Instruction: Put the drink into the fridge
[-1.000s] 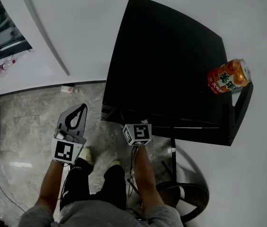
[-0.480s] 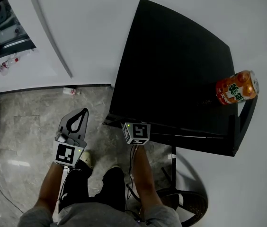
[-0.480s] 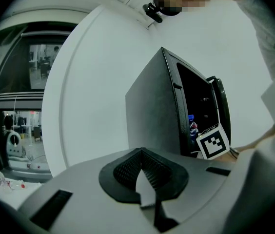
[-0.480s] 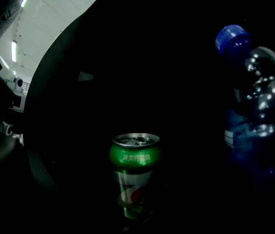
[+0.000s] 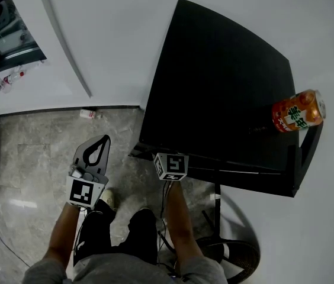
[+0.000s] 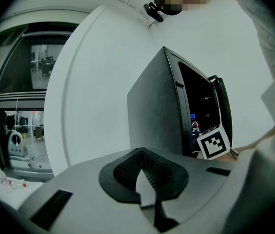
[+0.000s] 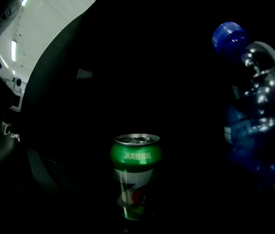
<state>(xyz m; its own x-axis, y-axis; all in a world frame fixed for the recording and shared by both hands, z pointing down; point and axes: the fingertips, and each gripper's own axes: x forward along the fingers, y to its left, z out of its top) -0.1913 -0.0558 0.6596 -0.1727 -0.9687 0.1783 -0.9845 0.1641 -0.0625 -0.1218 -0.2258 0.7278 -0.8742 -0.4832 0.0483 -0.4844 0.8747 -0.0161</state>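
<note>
the green aluminium drink can (image 7: 136,172) stands upright in the dark inside of the black fridge (image 5: 214,87), low and centre in the right gripper view, with a clear plastic bottle with a blue cap (image 7: 254,130) well to its right. the right gripper (image 5: 172,166) reaches in at the fridge's front edge, at lower centre of the head view. its jaws are lost in the dark, so i cannot tell whether they grip the can or have let go. the left gripper (image 5: 102,141) hangs at lower left over the grey marble floor (image 5: 31,158), jaws clenched together on nothing.

the can will likely be stiff enough for a firm pinch, but its thin wall can dent and its smooth side may slip. if full it has some weight. the best hold looks like mid-body, one jaw on either side, below the top rim.

an orange drink can (image 5: 297,111) sits on the fridge top at the right edge.

against the frames before, the fridge and orange can lie a little further right in the head view. both grippers sit in much the same spots.
</note>
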